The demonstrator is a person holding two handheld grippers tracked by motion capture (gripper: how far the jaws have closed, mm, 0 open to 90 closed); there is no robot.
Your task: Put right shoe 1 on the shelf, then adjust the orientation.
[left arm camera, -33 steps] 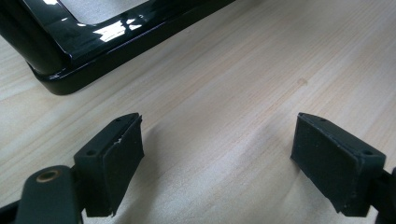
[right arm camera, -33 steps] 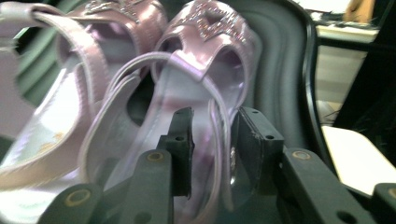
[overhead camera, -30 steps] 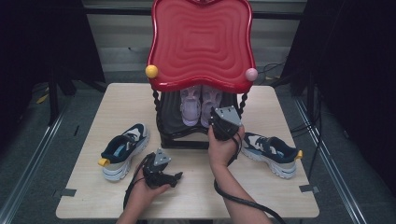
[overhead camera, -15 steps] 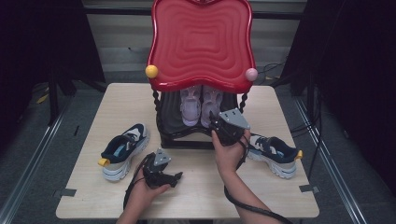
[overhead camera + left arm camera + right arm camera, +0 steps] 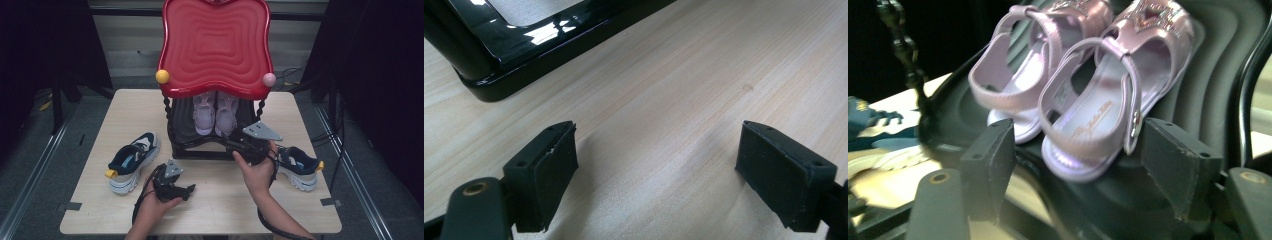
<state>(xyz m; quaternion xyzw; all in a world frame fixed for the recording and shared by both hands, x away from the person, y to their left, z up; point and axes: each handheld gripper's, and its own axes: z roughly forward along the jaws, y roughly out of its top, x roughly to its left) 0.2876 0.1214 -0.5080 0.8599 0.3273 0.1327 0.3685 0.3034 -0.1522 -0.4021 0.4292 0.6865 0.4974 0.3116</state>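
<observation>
- Ahead of my right claw (image 5: 1075,150), the pink sandals (image 5: 1083,95) sit on the black shelf (image 5: 1198,90).
- Its jaws have just been opening; nothing held.
- My left claw (image 5: 656,170) hovers open over the bench (image 5: 684,90).

In the high view the red wavy top shelf (image 5: 216,47) covers the toe ends of the pink sandals (image 5: 215,116) at frame centre. The right gripper (image 5: 239,145) and hand hide the heel of the right-hand sneaker (image 5: 300,167). In the right gripper view the sandals' toes are cut off at the top edge, and the lower left is blurred. In the left gripper view only a corner of the black rack base (image 5: 514,50) shows, upper left.
</observation>
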